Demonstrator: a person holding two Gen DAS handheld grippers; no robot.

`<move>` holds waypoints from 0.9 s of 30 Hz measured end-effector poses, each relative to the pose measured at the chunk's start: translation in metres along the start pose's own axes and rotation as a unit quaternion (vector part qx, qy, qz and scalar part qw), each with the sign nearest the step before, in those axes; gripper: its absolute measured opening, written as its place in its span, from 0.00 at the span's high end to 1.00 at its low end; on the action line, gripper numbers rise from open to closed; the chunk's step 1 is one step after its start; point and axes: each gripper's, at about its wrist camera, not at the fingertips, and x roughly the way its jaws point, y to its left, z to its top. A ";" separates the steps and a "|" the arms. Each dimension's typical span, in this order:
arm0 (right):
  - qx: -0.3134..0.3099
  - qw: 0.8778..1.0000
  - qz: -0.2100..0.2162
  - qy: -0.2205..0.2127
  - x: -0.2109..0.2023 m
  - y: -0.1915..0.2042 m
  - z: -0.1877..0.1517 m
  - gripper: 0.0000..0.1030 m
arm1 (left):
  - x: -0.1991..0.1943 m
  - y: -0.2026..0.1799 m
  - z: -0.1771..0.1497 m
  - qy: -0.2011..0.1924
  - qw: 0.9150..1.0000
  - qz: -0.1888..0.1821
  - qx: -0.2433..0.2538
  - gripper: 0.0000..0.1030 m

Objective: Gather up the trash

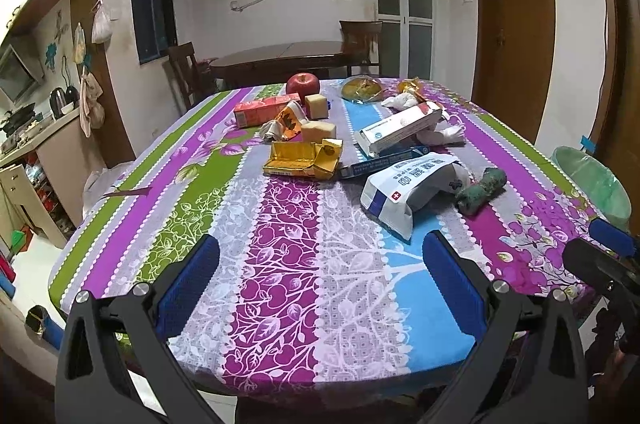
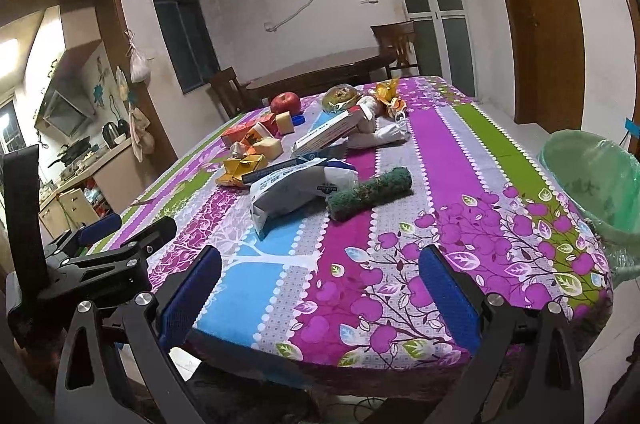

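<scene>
Trash lies in a heap on the flowered tablecloth (image 1: 288, 232): a white wipes pack (image 1: 404, 192) (image 2: 296, 190), a rolled green scrub pad (image 1: 482, 190) (image 2: 370, 194), a crushed gold box (image 1: 304, 162) (image 2: 242, 168), a white carton (image 1: 400, 130) (image 2: 332, 130), an orange carton (image 1: 262, 110), crumpled tissues (image 1: 400, 100) and gold wrappers (image 2: 388, 94). My left gripper (image 1: 320, 264) is open and empty over the near table edge. My right gripper (image 2: 320, 272) is open and empty, nearer the scrub pad. A bin with a green bag (image 2: 596, 184) (image 1: 592, 184) stands at the table's right.
A red apple (image 1: 303, 83) (image 2: 285, 103) and yellow sponge blocks (image 1: 318, 106) sit at the back of the heap. A dark dining table (image 1: 280, 58) with chairs stands behind. A kitchen counter (image 1: 36, 144) is at the left, a door (image 1: 516, 24) at the right.
</scene>
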 end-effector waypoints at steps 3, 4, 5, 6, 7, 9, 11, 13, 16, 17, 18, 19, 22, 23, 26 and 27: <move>0.005 1.000 -0.004 0.008 0.003 -0.002 0.000 0.04 | 0.000 0.000 0.000 0.001 1.000 0.002 0.001 0.05; 0.007 1.000 -0.003 0.012 0.005 -0.004 0.000 0.04 | 0.001 0.000 0.000 0.002 1.000 0.003 0.001 0.05; 0.008 1.000 -0.003 0.013 0.005 -0.004 0.000 0.04 | 0.002 0.000 0.000 0.003 1.000 0.003 0.001 0.05; 0.008 1.000 -0.003 0.014 0.005 -0.004 0.000 0.04 | 0.002 0.000 0.000 0.005 1.000 0.004 0.001 0.05; 0.008 1.000 -0.003 0.015 0.006 -0.004 0.000 0.04 | 0.003 -0.001 0.000 0.007 1.000 0.005 0.001 0.05; 0.007 1.000 -0.002 0.016 0.007 -0.003 -0.001 0.04 | 0.005 -0.001 -0.001 0.012 1.000 0.005 0.000 0.05; 0.004 1.000 -0.001 0.018 0.008 -0.002 -0.001 0.04 | 0.006 -0.001 -0.001 0.014 1.000 0.006 -0.001 0.05; 0.003 1.000 0.000 0.020 0.009 -0.002 -0.001 0.04 | 0.005 -0.002 -0.001 0.013 1.000 0.007 0.000 0.05; 0.006 1.000 0.001 0.025 0.012 -0.003 -0.002 0.04 | 0.006 0.000 -0.002 0.013 1.000 0.007 0.000 0.05; 0.007 1.000 0.000 0.027 0.012 -0.004 -0.002 0.04 | 0.006 -0.001 -0.002 0.014 1.000 0.008 0.000 0.05; 0.008 1.000 0.001 0.027 0.013 -0.004 -0.002 0.04 | 0.006 0.000 -0.002 0.014 1.000 0.007 -0.001 0.05; 0.008 1.000 0.001 0.028 0.013 -0.004 -0.002 0.04 | 0.006 0.000 -0.002 0.015 1.000 0.008 -0.002 0.05; 0.007 1.000 0.001 0.027 0.013 -0.004 -0.002 0.04 | 0.005 0.000 -0.002 0.017 1.000 0.009 -0.002 0.05; 0.007 1.000 0.001 0.027 0.013 -0.004 -0.002 0.04 | 0.005 0.000 -0.003 0.018 1.000 0.009 -0.002 0.05; 0.007 1.000 0.001 0.029 0.014 -0.005 -0.003 0.04 | 0.006 0.002 -0.003 0.017 1.000 0.009 -0.003 0.05; 0.007 1.000 0.001 0.030 0.014 -0.005 -0.003 0.04 | 0.007 0.002 -0.003 0.018 1.000 0.009 -0.003 0.05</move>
